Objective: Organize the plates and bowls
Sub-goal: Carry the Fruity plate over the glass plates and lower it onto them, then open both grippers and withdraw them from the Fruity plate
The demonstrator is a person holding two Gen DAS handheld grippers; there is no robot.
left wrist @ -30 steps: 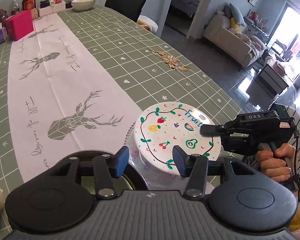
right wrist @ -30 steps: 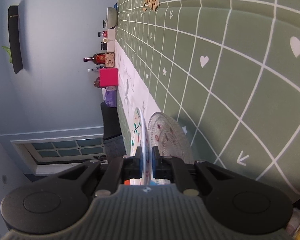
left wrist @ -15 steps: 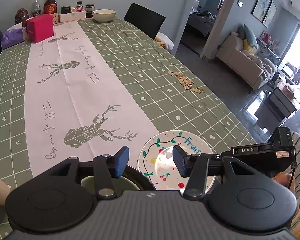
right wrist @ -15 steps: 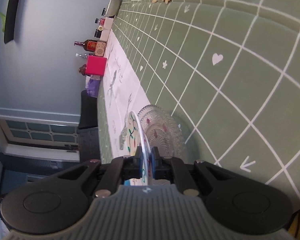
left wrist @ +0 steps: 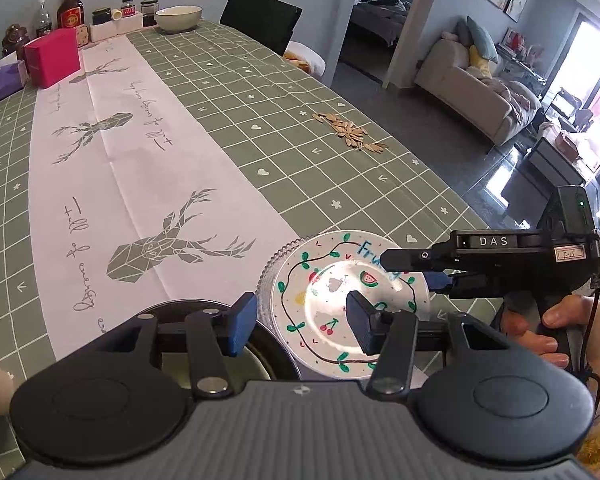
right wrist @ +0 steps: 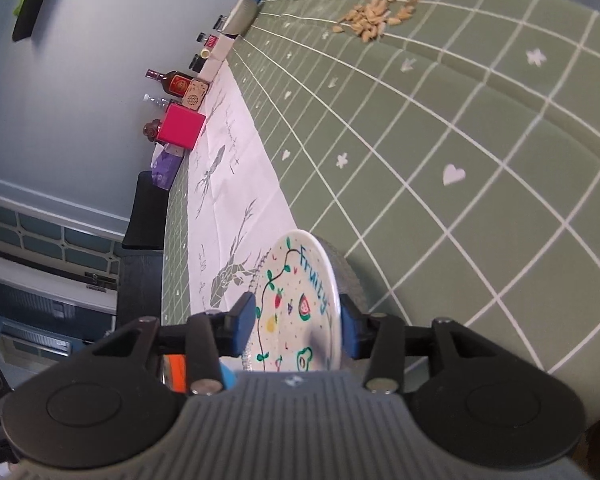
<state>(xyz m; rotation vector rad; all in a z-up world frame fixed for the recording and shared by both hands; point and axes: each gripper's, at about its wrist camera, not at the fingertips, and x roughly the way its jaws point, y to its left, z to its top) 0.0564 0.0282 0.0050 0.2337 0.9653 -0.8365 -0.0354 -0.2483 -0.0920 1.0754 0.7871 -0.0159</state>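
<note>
Opening around the painted plate (right wrist: 300, 312), the right claw (right wrist: 297, 322) no longer presses its rim; the plate lies stacked on a glass plate (left wrist: 273, 272), while the left claw (left wrist: 300, 324) hovers half-open, empty.

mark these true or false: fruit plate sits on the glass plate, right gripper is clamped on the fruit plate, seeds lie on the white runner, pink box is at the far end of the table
1. The fruit plate sits on the glass plate: true.
2. The right gripper is clamped on the fruit plate: false, its jaws are opening, pads clear of the rim.
3. The seeds lie on the white runner: false, they lie on the green cloth.
4. The pink box is at the table's far end: true.
</note>
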